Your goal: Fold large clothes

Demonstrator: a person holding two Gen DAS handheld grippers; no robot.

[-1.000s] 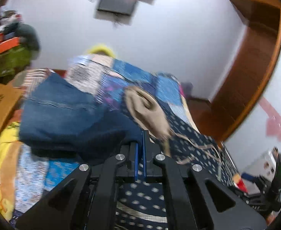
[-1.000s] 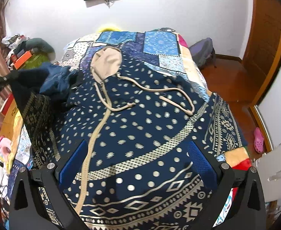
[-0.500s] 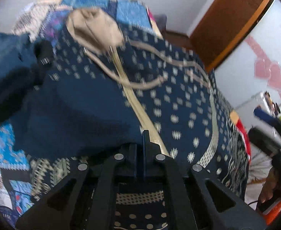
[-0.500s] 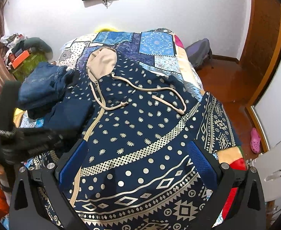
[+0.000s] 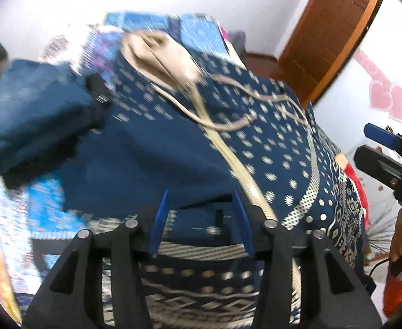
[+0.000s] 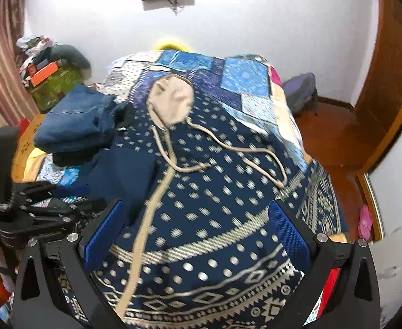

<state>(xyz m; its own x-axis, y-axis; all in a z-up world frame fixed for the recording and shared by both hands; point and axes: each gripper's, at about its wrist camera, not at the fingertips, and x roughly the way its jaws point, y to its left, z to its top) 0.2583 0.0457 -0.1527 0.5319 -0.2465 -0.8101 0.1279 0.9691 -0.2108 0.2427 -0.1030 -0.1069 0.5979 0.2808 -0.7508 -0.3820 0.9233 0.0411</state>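
On the bed (image 6: pixel 244 74), a patterned hoodie (image 6: pixel 214 192) lies half folded.
Left gripper (image 5: pixel 201 219) fingers just spreading, empty; right gripper (image 6: pixel 195 235) spread wide. Smooth the folded panel beside the zipper (image 6: pixel 157 192) first.

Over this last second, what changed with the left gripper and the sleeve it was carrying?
The left gripper carried the hoodie's sleeve across onto the body, and its jaws have just opened, releasing it folded inward. The right gripper stayed open above the hem; the folded jeans did not move.

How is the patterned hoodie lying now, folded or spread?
Partly folded: the hoodie lies spread, but one sleeve is turned in, plain side up.
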